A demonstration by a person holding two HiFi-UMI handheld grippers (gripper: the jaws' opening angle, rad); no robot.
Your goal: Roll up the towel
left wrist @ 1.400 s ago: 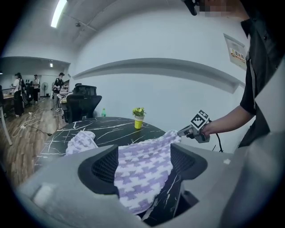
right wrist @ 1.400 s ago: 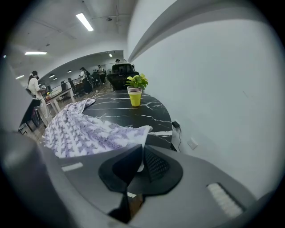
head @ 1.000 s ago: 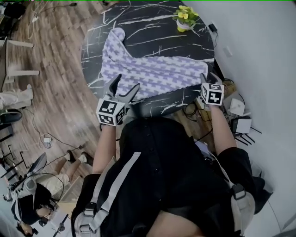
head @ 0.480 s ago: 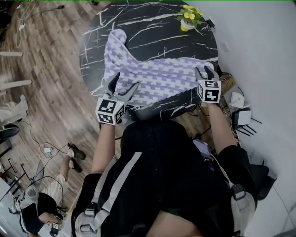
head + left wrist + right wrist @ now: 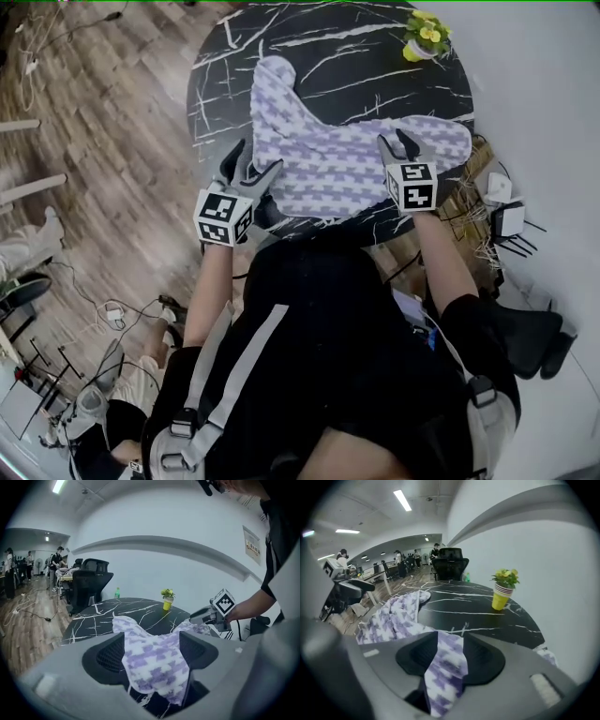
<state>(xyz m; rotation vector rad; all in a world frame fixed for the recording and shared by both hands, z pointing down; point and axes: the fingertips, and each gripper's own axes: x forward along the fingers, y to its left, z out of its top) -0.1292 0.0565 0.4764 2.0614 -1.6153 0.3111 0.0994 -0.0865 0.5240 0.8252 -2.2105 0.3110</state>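
Note:
A purple-and-white checked towel (image 5: 328,159) lies spread on the round black marble table (image 5: 309,47), its near edge hanging over the rim. My right gripper (image 5: 396,142) is at that near edge, a little inward of the towel's right end. Its jaws are closing, and a fold of towel (image 5: 443,663) fills the gap in the right gripper (image 5: 450,641). My left gripper (image 5: 248,169) hovers at the towel's near left corner, open. In its own view the towel (image 5: 154,663) shows between the wide jaws of the left gripper (image 5: 152,641), and the pads do not press it.
A yellow pot with flowers (image 5: 424,37) stands at the table's far right. Cables and a white power strip (image 5: 502,192) lie on the floor to the right. Office chairs (image 5: 89,583) and a green bottle (image 5: 117,592) are beyond the table.
My right gripper has moved left along the towel's near edge, from the right corner to a spot inward of it. The left gripper has shifted by the near left corner, still open.

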